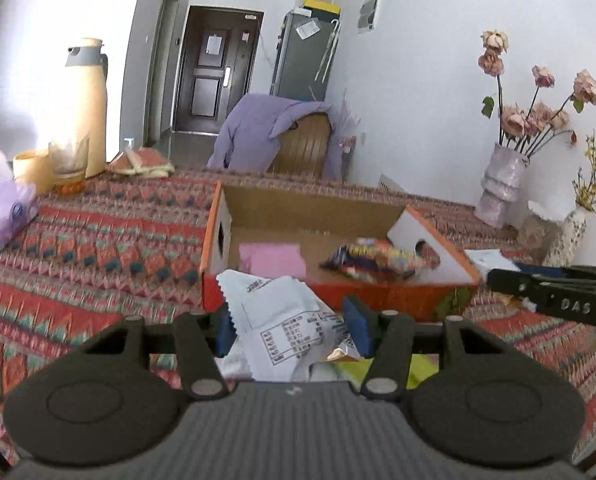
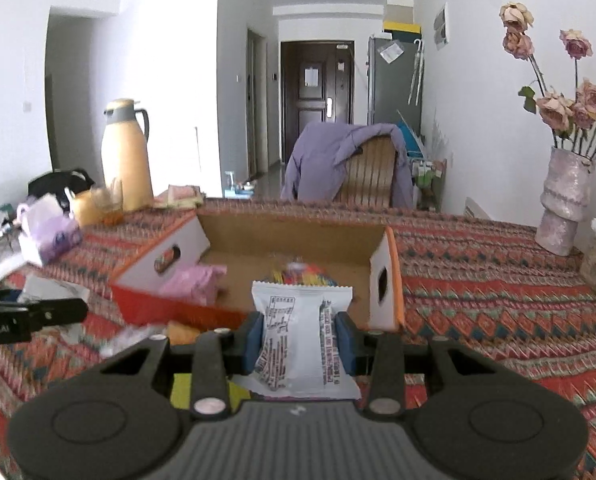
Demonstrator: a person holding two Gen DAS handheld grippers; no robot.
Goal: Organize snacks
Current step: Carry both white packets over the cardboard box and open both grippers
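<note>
Right wrist — white packet (image 2: pixel 298 332) clamped in claw (image 2: pixel 299 340), box (image 2: pixel 294 236) seemingly beyond

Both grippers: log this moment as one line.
left gripper: shut on white snack packet | right gripper: shut on white snack pouch | cardboard box: open, pink packet inside

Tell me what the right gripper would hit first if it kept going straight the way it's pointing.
Probably the orange cardboard box. The right gripper, shut on a white printed snack packet, aims at the box's open top; it would likely cross the near red wall and meet the colourful snack bag inside. Depth is unclear.
</note>
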